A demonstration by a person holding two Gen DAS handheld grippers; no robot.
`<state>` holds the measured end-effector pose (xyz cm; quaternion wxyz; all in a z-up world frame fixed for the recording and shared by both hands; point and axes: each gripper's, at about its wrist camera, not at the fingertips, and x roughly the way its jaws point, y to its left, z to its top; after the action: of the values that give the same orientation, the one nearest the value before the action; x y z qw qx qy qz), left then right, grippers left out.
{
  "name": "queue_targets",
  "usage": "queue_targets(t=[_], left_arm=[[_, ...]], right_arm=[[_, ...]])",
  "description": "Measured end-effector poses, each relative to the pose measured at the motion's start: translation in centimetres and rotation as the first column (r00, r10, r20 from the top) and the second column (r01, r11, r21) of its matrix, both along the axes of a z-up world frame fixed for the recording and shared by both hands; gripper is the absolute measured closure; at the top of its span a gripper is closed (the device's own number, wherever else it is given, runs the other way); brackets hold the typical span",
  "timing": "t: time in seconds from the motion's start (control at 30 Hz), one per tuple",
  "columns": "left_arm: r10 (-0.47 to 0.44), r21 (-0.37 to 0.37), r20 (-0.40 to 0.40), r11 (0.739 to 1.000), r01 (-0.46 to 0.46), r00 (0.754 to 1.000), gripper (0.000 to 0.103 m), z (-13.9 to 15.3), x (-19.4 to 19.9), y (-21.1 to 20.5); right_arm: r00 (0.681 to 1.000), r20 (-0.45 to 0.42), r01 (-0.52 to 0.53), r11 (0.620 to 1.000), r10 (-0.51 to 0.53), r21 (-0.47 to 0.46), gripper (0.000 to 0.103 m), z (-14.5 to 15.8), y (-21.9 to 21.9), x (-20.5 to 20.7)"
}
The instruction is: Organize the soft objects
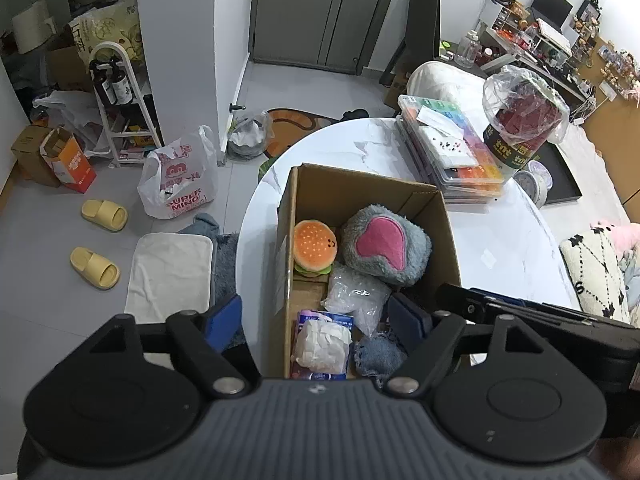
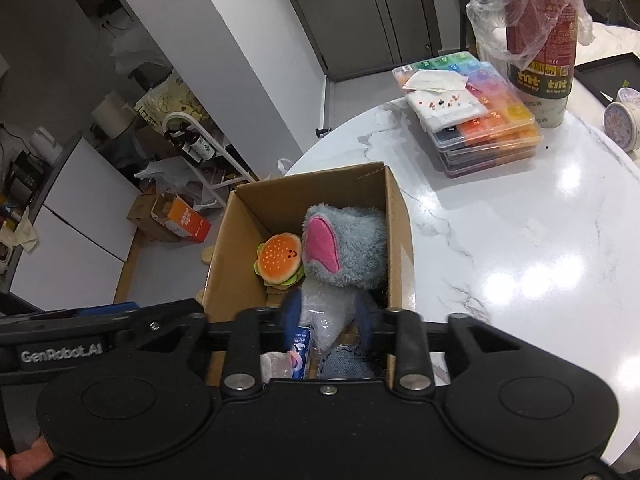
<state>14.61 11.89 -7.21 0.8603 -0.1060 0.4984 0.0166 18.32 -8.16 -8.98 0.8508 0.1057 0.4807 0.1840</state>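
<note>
A cardboard box point(image 1: 308, 184) stands open on the white marble table point(image 1: 500, 248). Inside lie a burger plush point(image 1: 315, 248), a grey-and-pink plush point(image 1: 386, 246), a clear plastic bag point(image 1: 354, 296), a tissue pack point(image 1: 322, 344) and a blue denim piece point(image 1: 378, 354). My left gripper point(image 1: 316, 322) is open and empty, above the box's near end. My right gripper point(image 2: 326, 316) hangs over the box point(image 2: 396, 208) with its blue fingers closed on the clear plastic bag point(image 2: 326, 312). The burger plush point(image 2: 279, 260) and the grey plush point(image 2: 344, 248) lie beyond it.
Stacked clear bead organisers point(image 1: 448, 152) and a tall can under plastic wrap point(image 1: 520, 124) stand at the table's far side, with a small cup point(image 2: 622, 120) to the right. Slippers point(image 1: 104, 214), a shopping bag point(image 1: 178, 184) and boxes lie on the floor at left.
</note>
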Motion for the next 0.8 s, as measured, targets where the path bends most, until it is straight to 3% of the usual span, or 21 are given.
queue_targets(t=[0.33, 0.5, 0.6, 0.8], left_arm=[[-0.044, 0.036, 0.037, 0.998, 0.043, 0.998, 0.010, 2.2, -1.9, -1.5], [-0.049, 0.059, 0.092, 0.997, 0.044, 0.995, 0.003, 4.0, -3.4, -2.2], [-0.052, 0.071, 0.114, 0.997, 0.044, 0.992, 0.000, 4.8, -4.3, -2.6], [-0.060, 0.064, 0.144, 0.997, 0.052, 0.988, 0.000, 5.5, -6.3, -3.4]], right_arm=[[0.999, 0.037, 0.010, 1.000, -0.011, 0.012, 0.032, 2.3, -1.9, -1.7], [0.997, 0.068, 0.023, 1.000, -0.025, 0.017, 0.009, 3.8, -3.7, -3.0], [0.994, 0.102, 0.030, 1.000, -0.030, 0.005, 0.001, 5.1, -4.8, -4.2], [0.987, 0.155, 0.031, 0.999, -0.029, -0.009, 0.000, 7.3, -6.4, -6.5]])
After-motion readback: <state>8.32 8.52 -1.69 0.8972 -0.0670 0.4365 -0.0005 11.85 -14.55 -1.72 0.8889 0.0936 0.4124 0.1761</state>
